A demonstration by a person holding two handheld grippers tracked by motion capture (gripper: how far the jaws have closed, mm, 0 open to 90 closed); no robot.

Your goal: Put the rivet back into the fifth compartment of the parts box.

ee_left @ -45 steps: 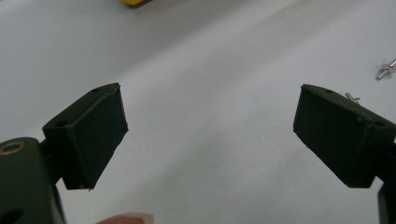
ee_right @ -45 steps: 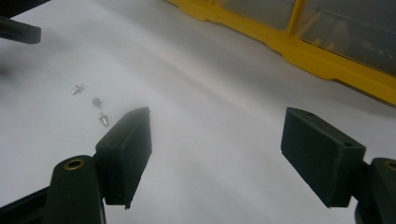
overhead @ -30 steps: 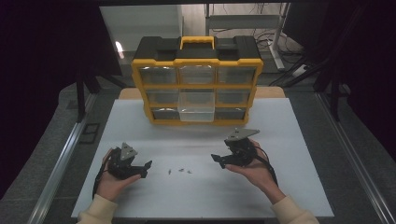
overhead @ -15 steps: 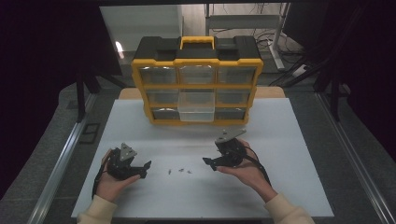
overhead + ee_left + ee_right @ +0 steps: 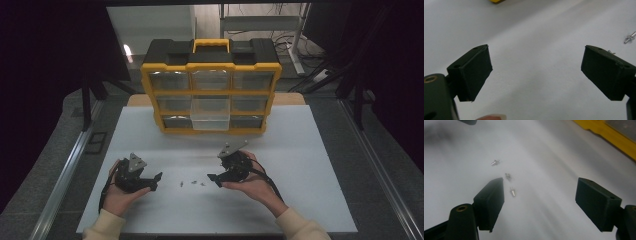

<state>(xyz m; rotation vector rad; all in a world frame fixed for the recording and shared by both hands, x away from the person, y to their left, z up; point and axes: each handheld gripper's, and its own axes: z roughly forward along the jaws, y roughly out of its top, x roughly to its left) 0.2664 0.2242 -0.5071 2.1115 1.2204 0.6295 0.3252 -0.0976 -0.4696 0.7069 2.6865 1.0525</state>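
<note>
Three screws point(image 5: 509, 180) just beside right gripper point(image 5: 540, 195) left jaw — outside gap.

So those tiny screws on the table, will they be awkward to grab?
Probably. The screws are small beside the wide flat pads of the right gripper, so one could easily slip out. They look like round metal, so a nudge may roll them across the smooth white table. They seem stiff and light, unlikely to bend.

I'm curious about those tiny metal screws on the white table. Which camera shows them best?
The right gripper view: three small screws lie close ahead, shapes clear. The high view shows the screws as specks between the grippers; the left gripper view catches one at its right edge.
</note>
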